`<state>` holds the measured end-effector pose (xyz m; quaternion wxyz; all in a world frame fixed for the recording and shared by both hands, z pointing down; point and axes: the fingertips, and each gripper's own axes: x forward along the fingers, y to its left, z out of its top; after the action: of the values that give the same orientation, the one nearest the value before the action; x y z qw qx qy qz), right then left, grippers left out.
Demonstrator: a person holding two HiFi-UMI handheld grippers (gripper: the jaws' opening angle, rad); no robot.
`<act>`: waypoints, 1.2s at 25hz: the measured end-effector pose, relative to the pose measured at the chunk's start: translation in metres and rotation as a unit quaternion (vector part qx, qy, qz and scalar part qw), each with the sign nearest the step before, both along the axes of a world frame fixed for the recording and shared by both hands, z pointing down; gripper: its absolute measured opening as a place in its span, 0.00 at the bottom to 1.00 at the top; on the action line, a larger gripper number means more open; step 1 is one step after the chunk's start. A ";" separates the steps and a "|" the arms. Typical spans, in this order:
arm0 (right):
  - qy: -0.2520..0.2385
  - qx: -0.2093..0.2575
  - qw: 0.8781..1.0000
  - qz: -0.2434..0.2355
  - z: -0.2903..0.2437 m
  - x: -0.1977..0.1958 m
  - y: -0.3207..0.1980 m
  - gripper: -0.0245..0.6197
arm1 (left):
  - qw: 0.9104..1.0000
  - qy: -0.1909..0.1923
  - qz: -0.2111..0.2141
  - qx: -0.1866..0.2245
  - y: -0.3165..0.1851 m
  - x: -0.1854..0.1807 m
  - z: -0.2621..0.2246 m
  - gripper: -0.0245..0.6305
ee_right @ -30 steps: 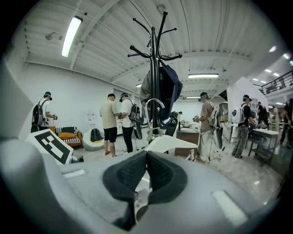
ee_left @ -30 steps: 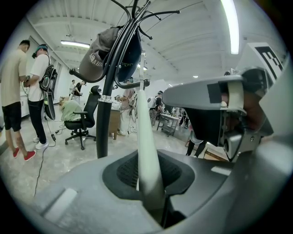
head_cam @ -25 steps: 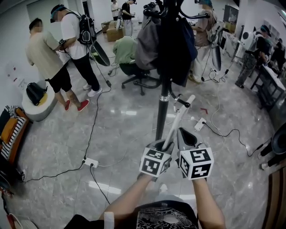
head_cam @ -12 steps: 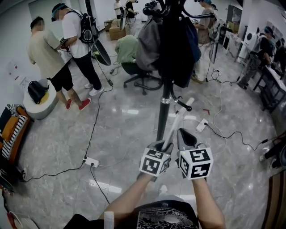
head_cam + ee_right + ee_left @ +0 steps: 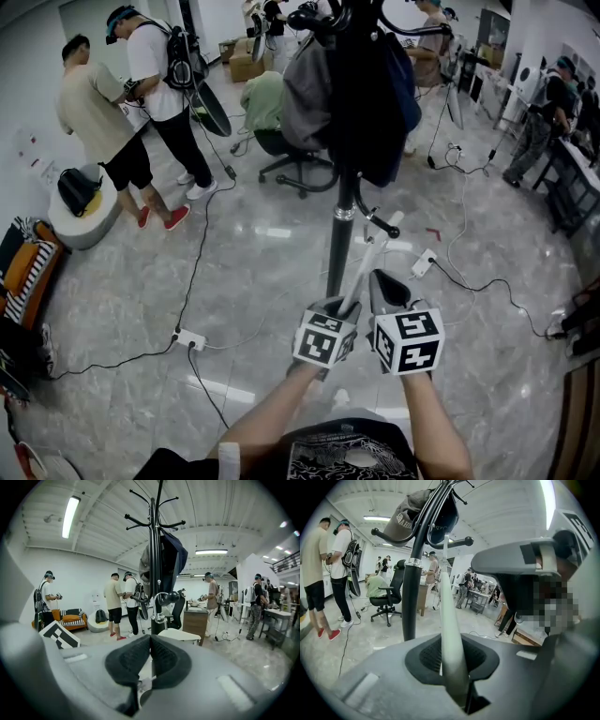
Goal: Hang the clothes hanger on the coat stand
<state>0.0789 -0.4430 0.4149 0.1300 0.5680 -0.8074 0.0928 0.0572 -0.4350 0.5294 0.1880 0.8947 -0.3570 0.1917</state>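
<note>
Open workroom with a glossy grey marbled floor [image 5: 122, 281].
White walls [image 5: 79, 583] meet a ribbed white ceiling [image 5: 112, 531] carrying long strip lights [image 5: 70, 510]. A black office chair [image 5: 291, 155] stands mid-floor, and an orange striped sofa [image 5: 23, 272] sits at the floor's left edge. A white power strip [image 5: 190, 339] lies on the tiles, black cables [image 5: 192, 253] trailing from it. Several people [image 5: 94, 112] stand about.

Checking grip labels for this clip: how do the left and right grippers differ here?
The left gripper clamps the white hanger by one arm; the right gripper has its pads together with nothing plainly between them. In the head view the left gripper lines up with the coat stand and its pole, while the right gripper sits off to the side. Both point toward the stand, side by side.
</note>
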 end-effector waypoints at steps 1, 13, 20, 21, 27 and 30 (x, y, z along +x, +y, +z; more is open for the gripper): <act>0.000 -0.001 1.000 -0.001 0.001 0.001 -0.001 0.04 | 1.000 -0.001 -0.001 -0.001 -0.001 0.002 0.001 0.15; -0.004 -0.009 1.000 -0.008 0.005 0.011 -0.007 0.04 | 1.000 -0.016 -0.011 -0.010 -0.009 0.006 0.012 0.15; -0.014 -0.010 1.000 -0.010 0.008 0.010 -0.008 0.04 | 0.999 -0.016 -0.020 -0.025 -0.012 0.000 0.018 0.15; -0.014 -0.010 1.000 -0.010 0.008 0.011 -0.009 0.04 | 0.999 -0.016 -0.021 -0.025 -0.014 0.000 0.017 0.15; -0.017 -0.014 1.000 -0.012 0.012 0.010 -0.011 0.04 | 0.999 -0.019 -0.018 -0.021 -0.015 0.000 0.021 0.15; -0.017 -0.014 1.000 -0.014 0.013 0.004 -0.012 0.04 | 0.999 -0.021 -0.015 -0.020 -0.017 -0.006 0.021 0.15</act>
<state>0.0825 -0.4550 0.4275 0.1255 0.5528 -0.8161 0.1124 0.0516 -0.4524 0.5507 0.2017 0.8812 -0.3699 0.2146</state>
